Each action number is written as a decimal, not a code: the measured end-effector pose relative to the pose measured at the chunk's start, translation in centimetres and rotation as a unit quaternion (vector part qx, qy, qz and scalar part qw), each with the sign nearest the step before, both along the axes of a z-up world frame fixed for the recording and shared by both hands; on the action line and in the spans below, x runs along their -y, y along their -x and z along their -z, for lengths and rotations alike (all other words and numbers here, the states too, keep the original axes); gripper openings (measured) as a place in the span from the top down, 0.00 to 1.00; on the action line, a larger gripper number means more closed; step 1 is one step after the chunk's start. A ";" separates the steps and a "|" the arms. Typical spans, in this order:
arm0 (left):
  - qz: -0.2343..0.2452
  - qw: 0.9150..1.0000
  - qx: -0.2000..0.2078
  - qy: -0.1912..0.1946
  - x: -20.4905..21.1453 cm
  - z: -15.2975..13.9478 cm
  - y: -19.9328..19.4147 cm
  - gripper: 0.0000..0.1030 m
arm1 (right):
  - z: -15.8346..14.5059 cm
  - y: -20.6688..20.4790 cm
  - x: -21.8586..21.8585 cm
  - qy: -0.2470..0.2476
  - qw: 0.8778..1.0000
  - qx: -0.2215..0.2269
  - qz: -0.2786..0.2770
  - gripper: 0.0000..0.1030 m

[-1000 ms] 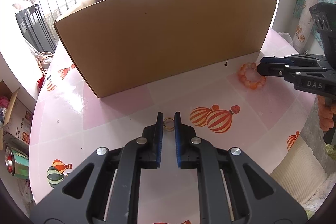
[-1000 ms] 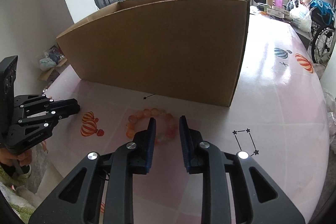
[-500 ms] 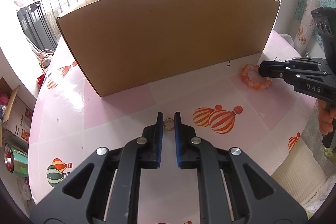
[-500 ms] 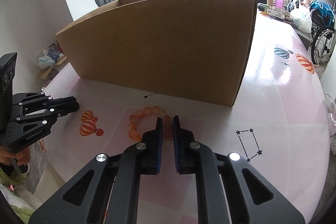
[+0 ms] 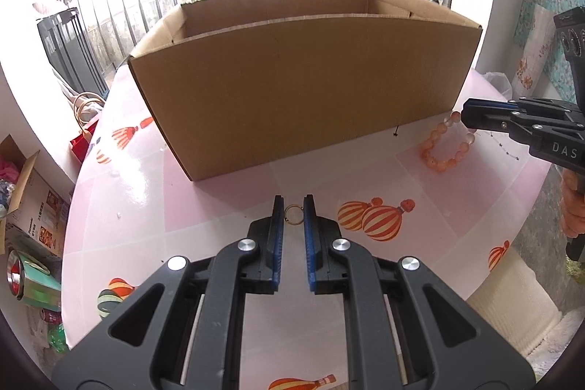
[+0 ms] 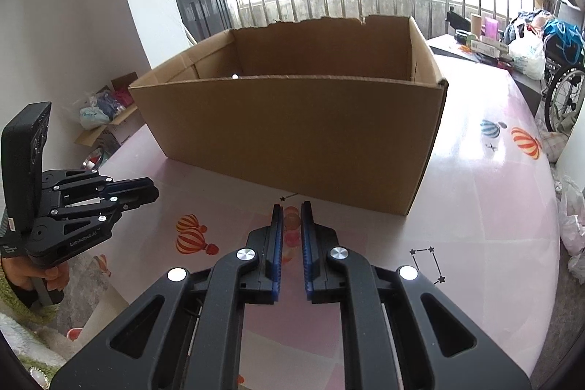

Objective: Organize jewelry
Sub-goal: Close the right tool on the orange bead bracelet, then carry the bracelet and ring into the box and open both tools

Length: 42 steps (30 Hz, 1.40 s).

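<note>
Over on the left, the left gripper (image 5: 293, 207) has its blue pads pinched on a small gold ring (image 5: 293, 214), held right at the fingertips and lifted clear of the pink table (image 5: 219, 207). That is a thin hold. The ring is hard, round and slick, caught only at the very tips of the pads, so I'd judge any jolt or tilt on the way up could make it squirt out and roll off across the glossy tabletop, maybe over the edge to the clutter on the floor.

In the middle stands the open box (image 5: 299, 105), its near wall tall between both grippers and the inside. Both loads have to clear that rim; if either hand comes in low, the fingers would knock the cardboard and could shove the light box back or shake the jewelry loose.

To the right, the right gripper (image 6: 291, 207) is closed on the orange bead bracelet (image 5: 446, 148), holding it by one side of the loop while the rest hangs down below the jaws. From its own camera only a few beads (image 6: 291, 220) show between the pads. A dangling loop swings, and it looks likely to snag on the box rim or slip bead by bead out of the grip if moved fast.
</note>
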<state>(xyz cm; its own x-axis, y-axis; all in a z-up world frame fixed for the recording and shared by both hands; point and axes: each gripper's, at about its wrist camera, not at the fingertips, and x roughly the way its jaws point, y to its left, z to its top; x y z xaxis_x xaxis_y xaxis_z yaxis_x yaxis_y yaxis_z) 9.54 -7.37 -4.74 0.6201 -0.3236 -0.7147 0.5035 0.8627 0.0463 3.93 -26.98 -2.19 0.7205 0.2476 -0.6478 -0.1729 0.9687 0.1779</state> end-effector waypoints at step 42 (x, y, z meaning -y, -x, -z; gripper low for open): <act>0.004 0.999 -0.033 -0.009 2.4 -6.8 -13.9 0.58 | -6.3 -11.9 1.7 -0.020 0.998 -0.030 -0.059 0.88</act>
<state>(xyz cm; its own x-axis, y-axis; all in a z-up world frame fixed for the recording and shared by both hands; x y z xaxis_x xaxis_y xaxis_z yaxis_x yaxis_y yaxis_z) 23.49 -9.72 2.06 0.5690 -0.3152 -0.7595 0.5129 0.8580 0.0282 15.86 -28.72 4.15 0.6450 0.3541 -0.6772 -0.2722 0.9345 0.2294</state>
